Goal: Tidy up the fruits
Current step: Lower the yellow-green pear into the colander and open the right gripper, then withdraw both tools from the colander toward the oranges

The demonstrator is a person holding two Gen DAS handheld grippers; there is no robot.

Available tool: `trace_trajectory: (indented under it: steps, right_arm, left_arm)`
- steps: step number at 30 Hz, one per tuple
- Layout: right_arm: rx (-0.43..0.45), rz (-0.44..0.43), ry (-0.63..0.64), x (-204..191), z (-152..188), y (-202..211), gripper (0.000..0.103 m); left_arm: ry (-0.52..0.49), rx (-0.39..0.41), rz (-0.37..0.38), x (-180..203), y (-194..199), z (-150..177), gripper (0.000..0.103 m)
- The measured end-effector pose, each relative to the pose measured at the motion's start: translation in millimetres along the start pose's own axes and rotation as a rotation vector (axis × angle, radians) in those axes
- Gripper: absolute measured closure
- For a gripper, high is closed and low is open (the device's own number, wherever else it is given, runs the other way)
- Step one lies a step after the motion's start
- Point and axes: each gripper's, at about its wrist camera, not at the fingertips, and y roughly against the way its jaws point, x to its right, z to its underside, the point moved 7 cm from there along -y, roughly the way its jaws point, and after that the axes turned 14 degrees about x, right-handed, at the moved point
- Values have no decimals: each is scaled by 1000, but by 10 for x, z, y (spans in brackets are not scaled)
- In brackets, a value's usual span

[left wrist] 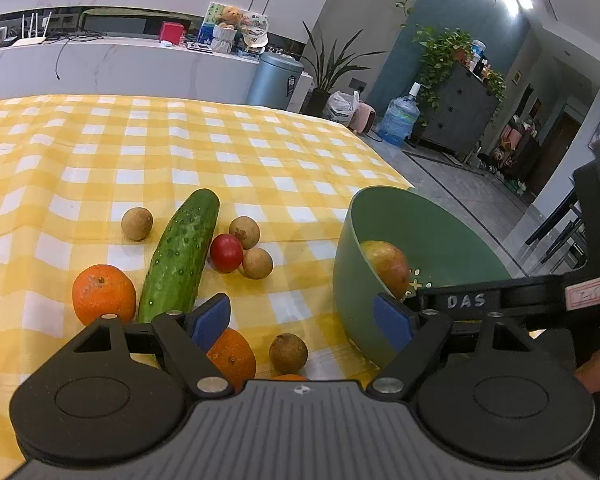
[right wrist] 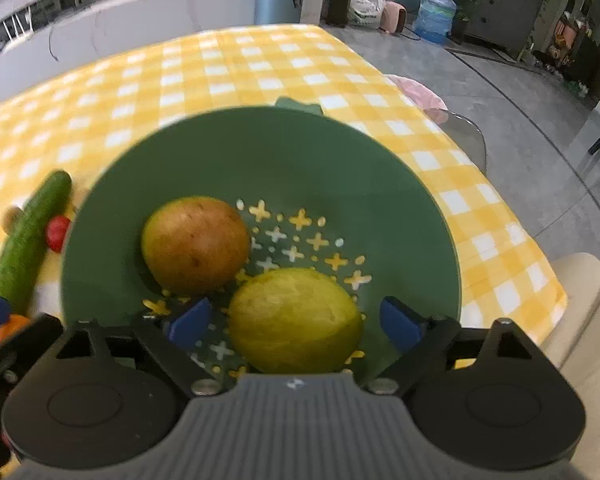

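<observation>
So the right gripper [right wrist: 296,326] is hanging over the green colander bowl [right wrist: 260,152] with its blue pads [right wrist: 398,326] spread wide. A yellow-green fruit [right wrist: 294,320] sits between them on the bowl floor, but neither pad touches it, so it's let go. A reddish-green fruit [right wrist: 196,250] lies at about 10 o'clock from the yellow one, right beside it, maybe touching, hard to say.

In the left wrist view the left gripper [left wrist: 302,322] is spread open too, nothing in it, hovering over the yellow checked tablecloth [left wrist: 180,152]. The bowl is at 3 o'clock there. The rest of the produce is still out on the cloth: a cucumber [left wrist: 180,252] lying diagonally, an orange [left wrist: 104,294] at its 8 o'clock, a second orange [left wrist: 236,356] partly behind the left pad, a cherry tomato [left wrist: 227,253] touching the cucumber at 3 o'clock, and brown longans scattered around, one [left wrist: 137,223] at the cucumber's 10 o'clock, two [left wrist: 245,232] hugging the tomato, one [left wrist: 288,353] just below the open jaws
</observation>
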Motion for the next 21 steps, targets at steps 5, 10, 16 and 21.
trace_trajectory:
  steps: [5,10,16,21]
  right_arm:
    - [41,-32,-38,25,-55,101,4]
    - [61,-46,-73,61,-73,177,4]
    - [101,-86,-209,167,-151,357,4]
    - [170,-134,-273,161,-249,598,4]
  left_arm:
    - [5,20,-11,-18,59,-56,8]
    - [34,60,-22,-49,163,-162,8]
    - [39,85,-39,-65,306,-276,8]
    - [37,68,-90,-148,399,-330,8]
